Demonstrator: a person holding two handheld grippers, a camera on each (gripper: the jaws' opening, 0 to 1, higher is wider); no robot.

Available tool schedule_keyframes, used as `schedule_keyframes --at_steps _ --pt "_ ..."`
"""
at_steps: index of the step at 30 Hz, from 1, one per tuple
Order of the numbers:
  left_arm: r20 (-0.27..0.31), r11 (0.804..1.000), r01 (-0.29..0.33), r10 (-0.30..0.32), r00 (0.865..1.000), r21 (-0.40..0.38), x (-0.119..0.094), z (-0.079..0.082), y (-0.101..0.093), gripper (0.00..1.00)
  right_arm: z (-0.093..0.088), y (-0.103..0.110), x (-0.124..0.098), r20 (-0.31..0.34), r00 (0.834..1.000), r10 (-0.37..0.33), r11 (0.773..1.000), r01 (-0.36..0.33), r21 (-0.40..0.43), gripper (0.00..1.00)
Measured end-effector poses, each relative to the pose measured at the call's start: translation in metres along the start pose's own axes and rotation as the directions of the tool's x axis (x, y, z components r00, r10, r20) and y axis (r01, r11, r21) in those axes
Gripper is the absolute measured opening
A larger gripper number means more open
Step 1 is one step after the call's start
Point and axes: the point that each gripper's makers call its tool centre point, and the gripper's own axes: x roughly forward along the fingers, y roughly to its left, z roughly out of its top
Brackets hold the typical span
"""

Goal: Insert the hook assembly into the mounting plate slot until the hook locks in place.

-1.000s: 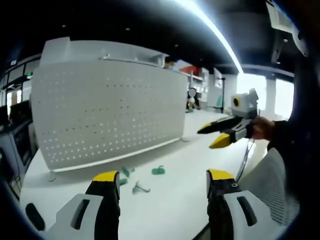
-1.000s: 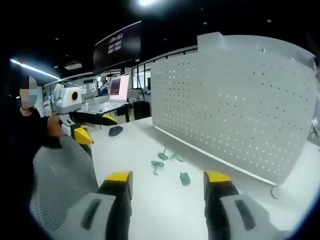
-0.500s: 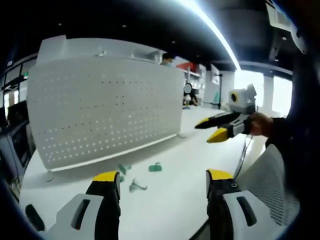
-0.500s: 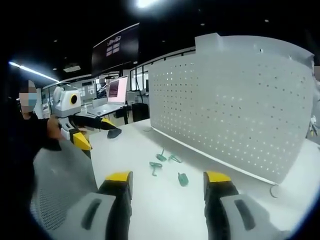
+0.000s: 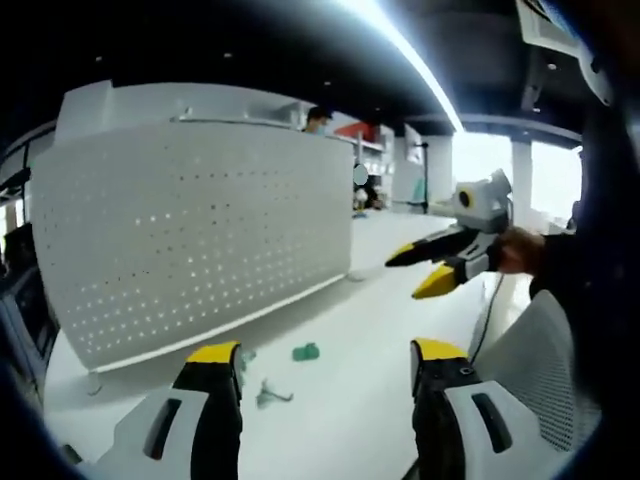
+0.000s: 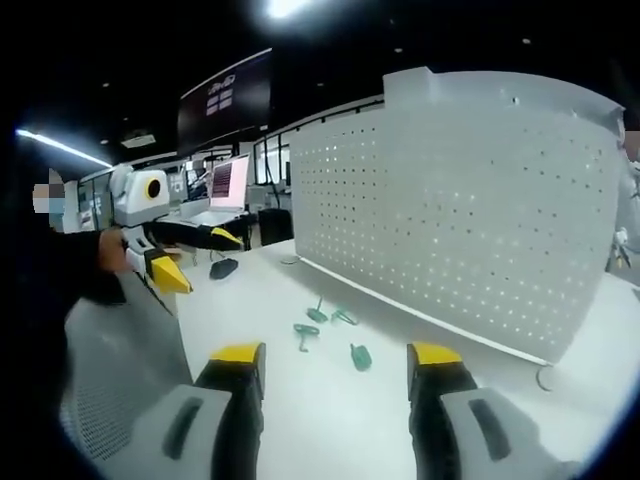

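Note:
A white perforated mounting plate (image 5: pixel 190 240) (image 6: pixel 470 230) stands upright on the white table (image 5: pixel 380 340) (image 6: pixel 320 420). Several small green hooks lie on the table before it: one (image 5: pixel 305 352) (image 6: pixel 359 356), another (image 5: pixel 268 393) (image 6: pixel 304 334), more (image 6: pixel 330 315) close to the plate. My left gripper (image 5: pixel 325 352) hovers open above them with nothing between its jaws; in the right gripper view it appears at the left (image 6: pixel 190 255), held in a hand. My right gripper (image 6: pixel 335 352) is open and empty too, and in the left gripper view it hangs at the right (image 5: pixel 425 268).
A white mesh chair back (image 5: pixel 540 370) (image 6: pixel 110 370) sits at the table's near edge. Monitors (image 6: pixel 230 178) and a dark mouse (image 6: pixel 223 267) stand on the far end of the table. The person's dark sleeve (image 5: pixel 590 270) fills the right side.
Both views have shifted slightly as the hands drift; the hooks sit a little lower in the left gripper view. The hooks and plate have not moved. Both grippers stay open.

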Motion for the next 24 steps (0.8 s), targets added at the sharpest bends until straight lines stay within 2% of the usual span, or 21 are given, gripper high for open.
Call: schedule_keyframes --at_steps 6,12,17,24 --pt "-0.019 0.998 0.053 -0.052 0.998 0.045 0.018 0.007 -0.005 0.69 0.001 -0.004 -0.003 0.009 1.000 -0.015 1.000 0.015 0.010 0.55" --pt "-0.069 0.988 0.110 -0.103 0.992 0.105 0.037 0.008 -0.004 0.67 -0.002 -0.007 -0.006 0.010 1.000 -0.028 0.999 0.027 0.023 0.55" --pt "-0.114 0.982 0.150 -0.137 0.984 0.115 0.058 0.001 0.004 0.64 -0.005 -0.011 -0.009 0.011 0.999 -0.041 0.999 0.040 0.035 0.55" --pt "-0.158 0.969 0.200 -0.176 0.972 0.148 0.080 -0.005 0.004 0.62 -0.007 -0.015 -0.013 0.010 0.998 -0.056 0.997 0.056 0.044 0.54"
